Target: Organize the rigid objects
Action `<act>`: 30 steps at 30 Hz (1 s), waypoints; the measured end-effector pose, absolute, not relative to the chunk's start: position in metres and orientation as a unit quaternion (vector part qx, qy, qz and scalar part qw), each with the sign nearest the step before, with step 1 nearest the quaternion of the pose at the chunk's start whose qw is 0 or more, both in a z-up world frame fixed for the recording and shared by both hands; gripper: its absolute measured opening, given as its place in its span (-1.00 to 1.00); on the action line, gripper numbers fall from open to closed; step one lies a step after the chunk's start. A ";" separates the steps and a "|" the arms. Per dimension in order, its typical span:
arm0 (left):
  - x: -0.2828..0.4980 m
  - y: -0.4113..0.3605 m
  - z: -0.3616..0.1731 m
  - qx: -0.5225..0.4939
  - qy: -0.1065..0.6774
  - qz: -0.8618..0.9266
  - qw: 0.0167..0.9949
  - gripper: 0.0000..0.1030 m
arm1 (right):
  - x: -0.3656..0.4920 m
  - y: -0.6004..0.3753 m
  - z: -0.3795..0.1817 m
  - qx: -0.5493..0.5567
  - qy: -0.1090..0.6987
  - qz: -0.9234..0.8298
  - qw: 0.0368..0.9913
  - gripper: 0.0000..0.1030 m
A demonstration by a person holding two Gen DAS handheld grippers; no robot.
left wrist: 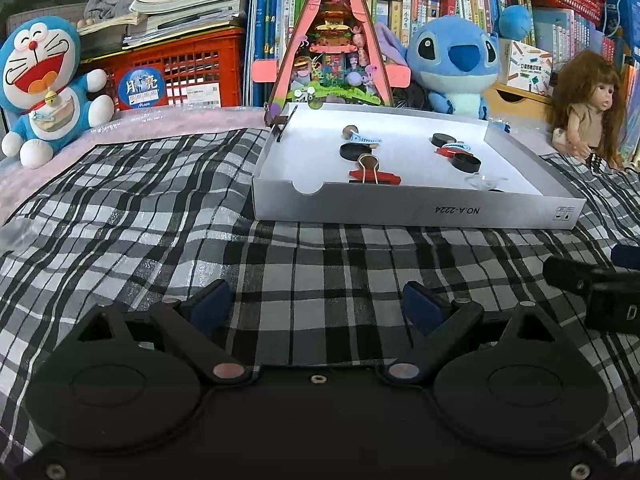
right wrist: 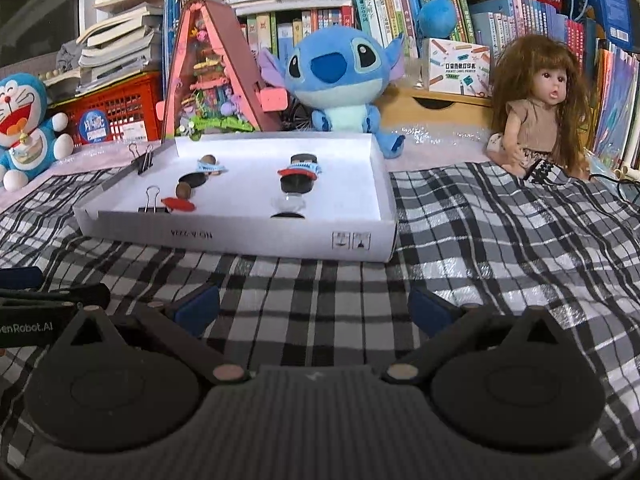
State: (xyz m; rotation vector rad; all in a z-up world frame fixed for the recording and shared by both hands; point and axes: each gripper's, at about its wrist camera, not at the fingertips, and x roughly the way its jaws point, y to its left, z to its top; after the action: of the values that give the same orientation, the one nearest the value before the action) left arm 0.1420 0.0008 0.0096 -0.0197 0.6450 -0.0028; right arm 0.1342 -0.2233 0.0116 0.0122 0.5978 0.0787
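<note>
A shallow white box [left wrist: 420, 210] [right wrist: 240, 236] lies on the checked cloth, ahead of both grippers. Inside it are black discs [left wrist: 466, 162] [right wrist: 296, 186], blue hair clips [left wrist: 362, 137] [right wrist: 210, 167], a red clip [left wrist: 376, 177] [right wrist: 178, 203], binder clips [left wrist: 370, 166] [right wrist: 152, 200] and a clear piece [left wrist: 482, 181]. Another binder clip [right wrist: 142, 162] grips the box's left rim. My left gripper [left wrist: 318, 306] hangs open over bare cloth in front of the box. My right gripper [right wrist: 314, 306] is also open, nothing between its blue pads [right wrist: 198, 308].
Behind the box stand a pink triangular toy house [left wrist: 332, 40] [right wrist: 208, 72], a blue alien plush [left wrist: 454, 60] [right wrist: 340, 76], a blue cat plush [left wrist: 44, 80] [right wrist: 24, 120] and a doll [left wrist: 592, 108] [right wrist: 536, 112]. Bookshelves and red crates fill the back.
</note>
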 end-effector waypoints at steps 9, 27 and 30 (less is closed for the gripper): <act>0.146 0.000 0.007 -0.006 0.325 0.003 0.946 0.92 | 0.137 -0.221 -0.001 0.012 0.331 0.044 0.943 1.00; 0.147 0.000 0.006 -0.006 0.329 0.010 0.944 0.99 | 0.139 -0.217 -0.002 -0.001 0.336 0.041 0.941 1.00; 0.147 0.000 0.005 -0.006 0.329 0.010 0.944 0.99 | 0.139 -0.217 -0.002 -0.001 0.336 0.041 0.941 1.00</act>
State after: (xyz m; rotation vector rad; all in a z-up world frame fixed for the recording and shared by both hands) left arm 0.1475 -0.0001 0.0055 -0.0123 0.6713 0.0213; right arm 0.1390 -0.2171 -0.0017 -0.0019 0.6862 0.0827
